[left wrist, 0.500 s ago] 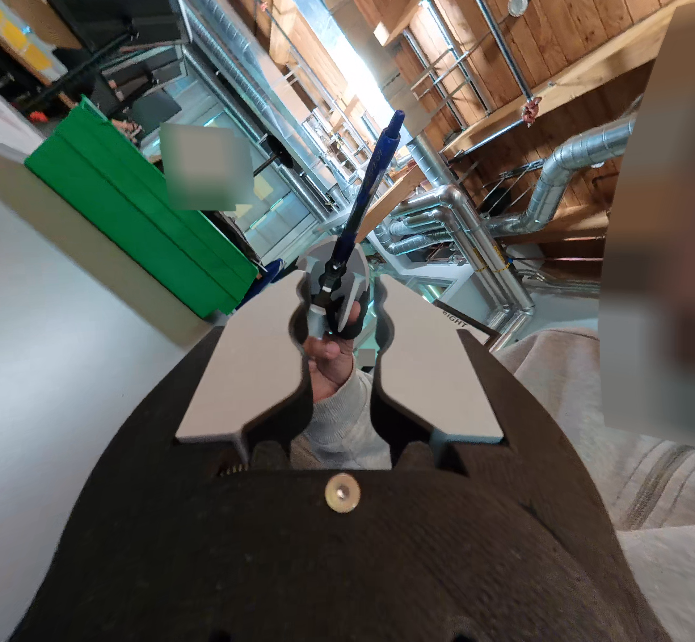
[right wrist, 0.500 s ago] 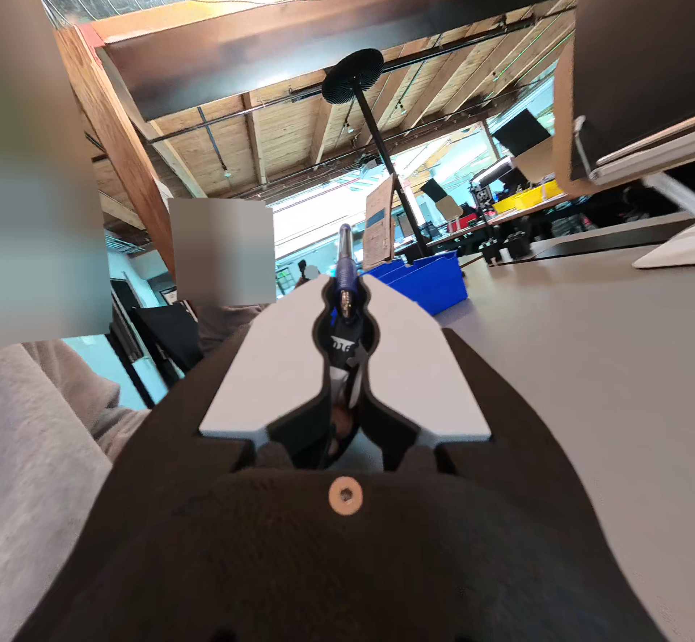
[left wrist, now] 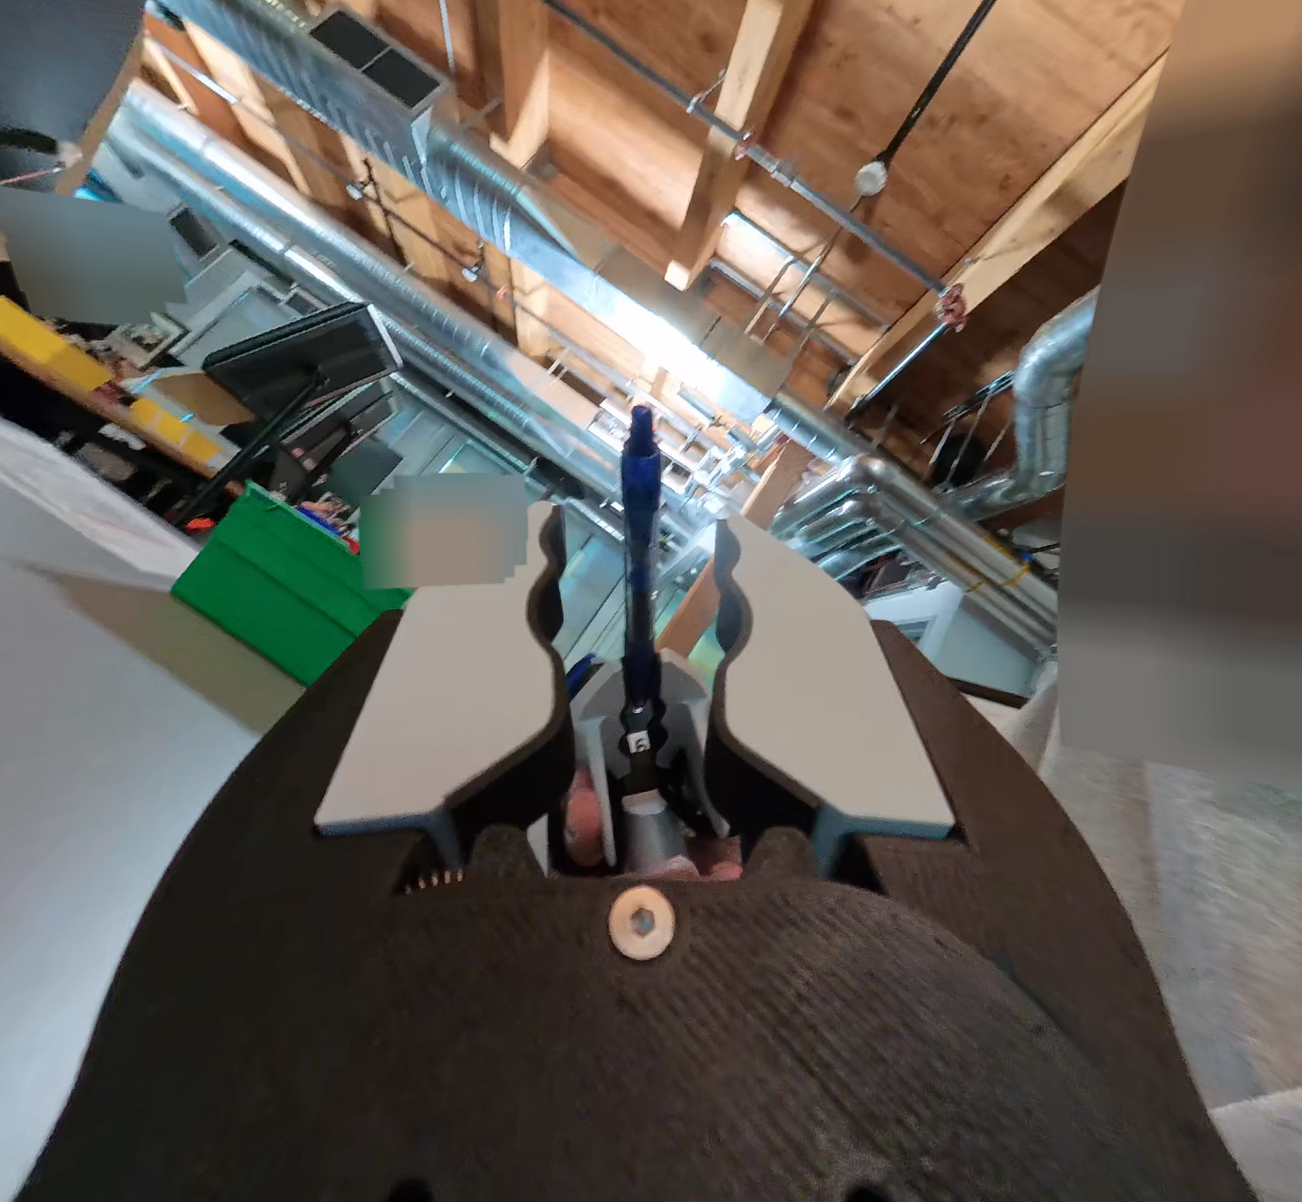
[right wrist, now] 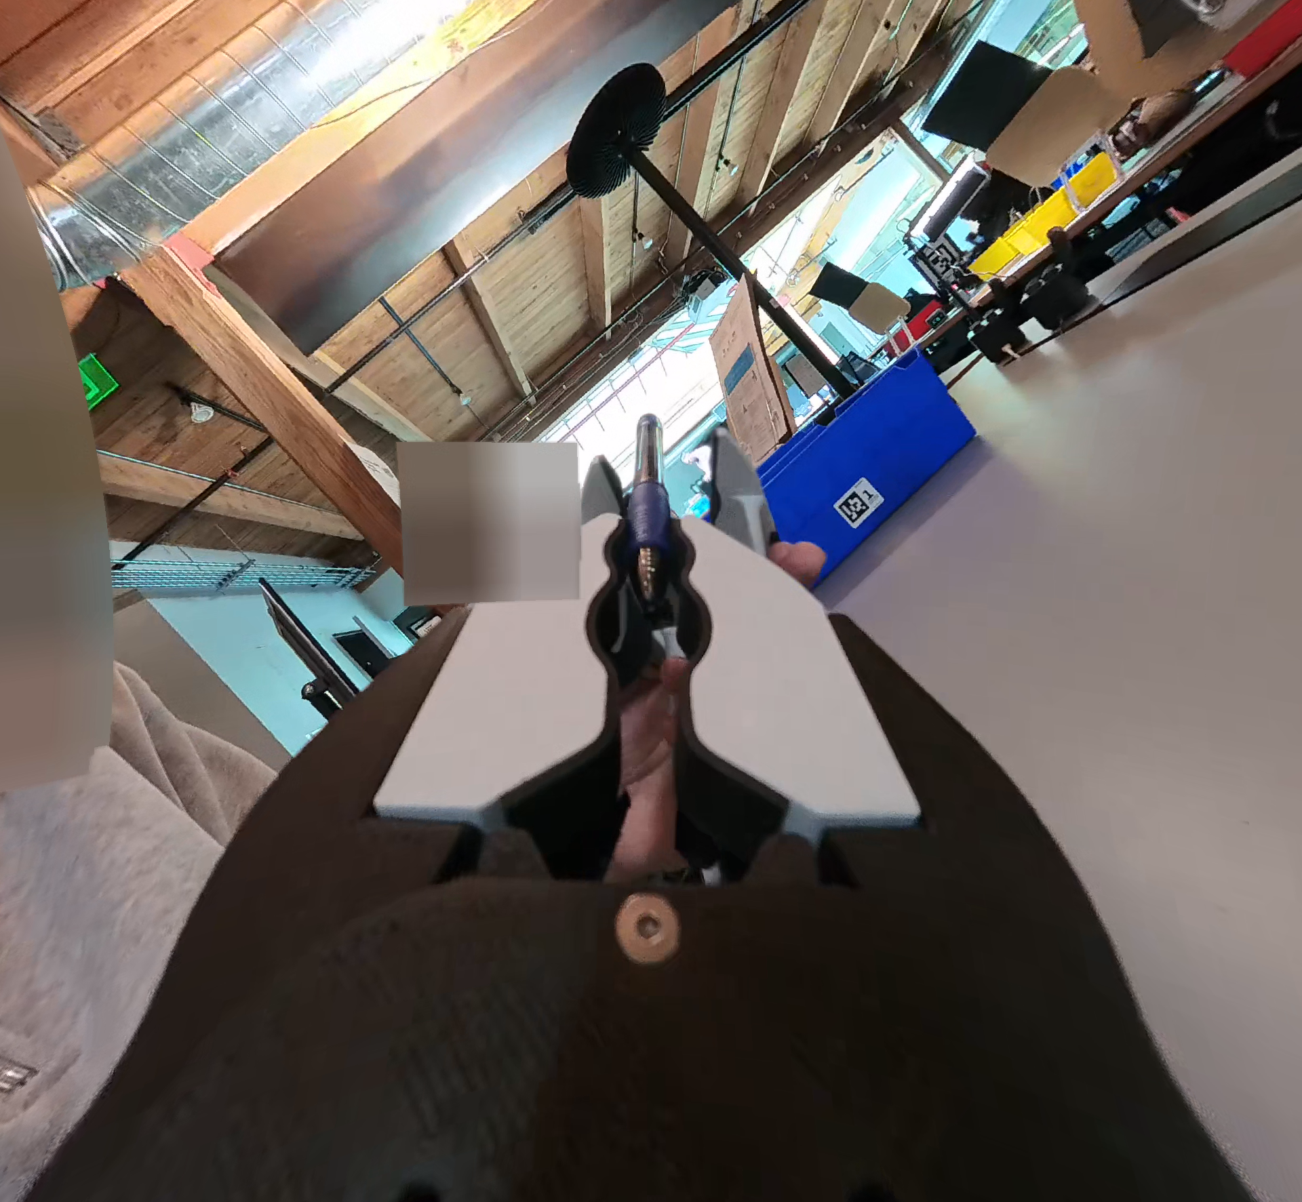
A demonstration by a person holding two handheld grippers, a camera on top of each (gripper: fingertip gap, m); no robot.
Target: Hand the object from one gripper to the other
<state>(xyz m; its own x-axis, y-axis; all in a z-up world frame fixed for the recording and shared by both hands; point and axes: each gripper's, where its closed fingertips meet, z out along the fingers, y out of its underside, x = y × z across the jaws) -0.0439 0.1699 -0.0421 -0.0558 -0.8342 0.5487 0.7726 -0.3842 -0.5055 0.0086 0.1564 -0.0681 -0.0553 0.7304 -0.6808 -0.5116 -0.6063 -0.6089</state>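
A blue pen (left wrist: 637,534) stands upright in the gap between my left gripper's (left wrist: 637,527) open fingers, without touching them. My right gripper (left wrist: 641,710) shows below, shut on the pen's lower end. In the right wrist view my right gripper (right wrist: 652,531) is shut on the pen (right wrist: 648,506) near its tip, and the barrel points away past the fingertips. The left gripper's grey fingers (right wrist: 740,499) flank the pen's far part, open. Both grippers are held in the air, tilted up toward the ceiling.
A green bin (left wrist: 282,583) sits on the grey table (left wrist: 106,745) at the left. A blue bin (right wrist: 866,457) stands on the table (right wrist: 1092,605) at the right. The person's grey sweater (right wrist: 106,886) is at the lower left, and a hand (right wrist: 648,745) shows behind the right fingers. Spacing between my two grippers at the tips: around 7 cm.
The two grippers have come closer together. The pen, which stood beyond the left fingertips, now sits between the open left fingers. Both views have tilted further up.
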